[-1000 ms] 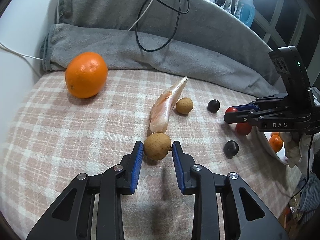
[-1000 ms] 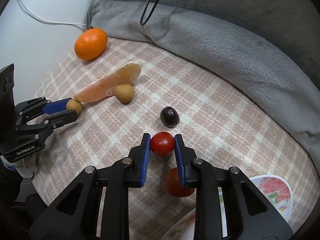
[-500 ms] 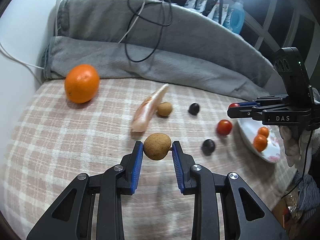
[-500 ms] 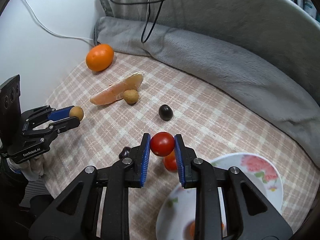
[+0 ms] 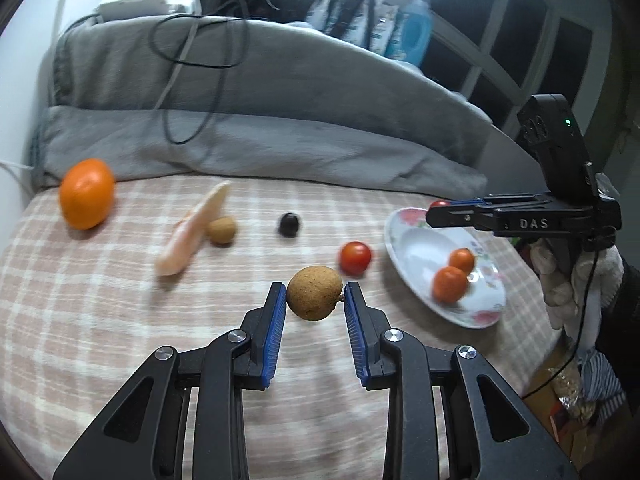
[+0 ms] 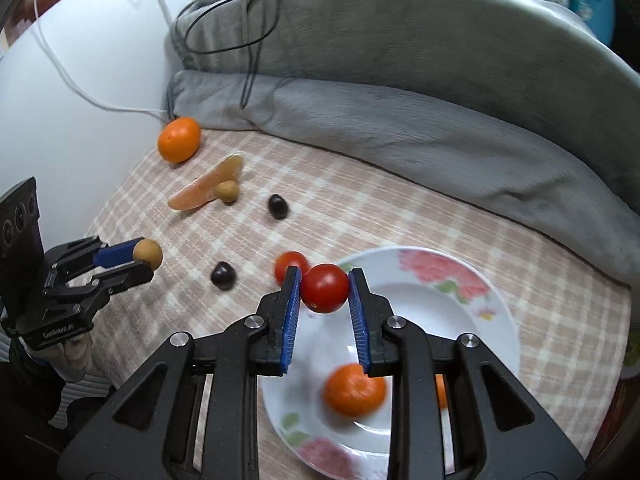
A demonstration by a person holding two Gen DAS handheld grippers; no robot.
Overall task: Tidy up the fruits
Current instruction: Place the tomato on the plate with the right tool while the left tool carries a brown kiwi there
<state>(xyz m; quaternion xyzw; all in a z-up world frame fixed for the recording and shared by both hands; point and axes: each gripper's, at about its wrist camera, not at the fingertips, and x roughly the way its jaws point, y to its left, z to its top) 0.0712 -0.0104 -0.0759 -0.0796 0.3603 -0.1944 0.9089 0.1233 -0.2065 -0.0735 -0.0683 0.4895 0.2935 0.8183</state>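
Bed (image 6: 400, 208): checked cover, soft, so fruit could roll.
Plate (image 6: 496, 312): right edge, two oranges in it.
Left gripper (image 5: 315, 300): fingers clamped a brown fruit (image 5: 315, 293), lifted.
Right gripper (image 6: 324, 292): fingers pinched a tomato (image 6: 325, 288) over the plate; an early drop would miss.

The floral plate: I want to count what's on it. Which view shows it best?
The left wrist view: the whole floral plate shows, unobstructed, with two small orange fruits on it. In the right wrist view the right gripper and its tomato cover part of it.
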